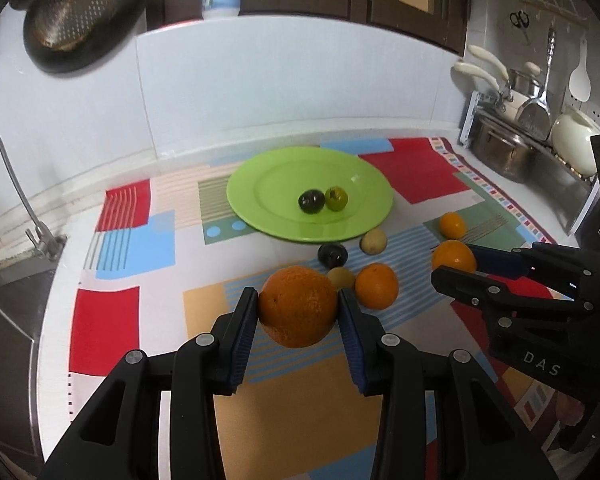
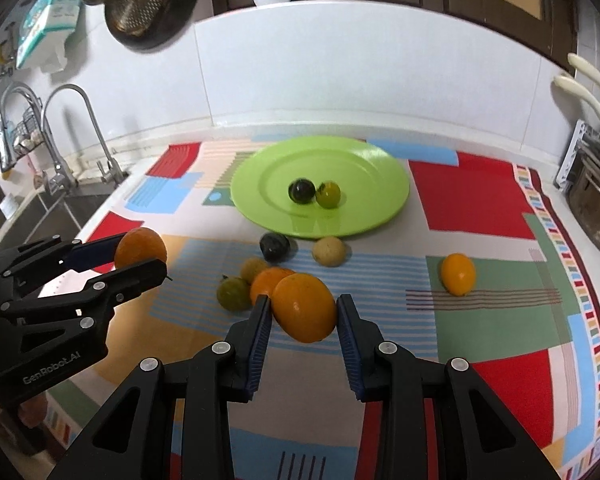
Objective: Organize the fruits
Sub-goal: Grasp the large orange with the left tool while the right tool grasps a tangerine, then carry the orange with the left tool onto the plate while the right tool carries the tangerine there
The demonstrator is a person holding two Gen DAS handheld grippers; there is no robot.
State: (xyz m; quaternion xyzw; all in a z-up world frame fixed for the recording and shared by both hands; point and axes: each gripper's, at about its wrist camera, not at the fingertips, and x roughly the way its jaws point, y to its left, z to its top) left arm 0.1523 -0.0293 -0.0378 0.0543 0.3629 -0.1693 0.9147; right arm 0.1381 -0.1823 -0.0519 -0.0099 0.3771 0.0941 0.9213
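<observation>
Left hand-held gripper (image 1: 298,312) clamped on a large orange (image 1: 298,306), held clear of the patterned cloth (image 1: 104,316) on the desk. Right hand-held gripper (image 2: 303,316) clamped on a smooth yellow-orange fruit (image 2: 305,307), apparently lifted too, though the view leaves this uncertain. Green plate (image 1: 260,176) beyond carries two small dark fruits (image 1: 311,201); several loose fruits (image 1: 376,286) lie on the cloth near the plate.
</observation>
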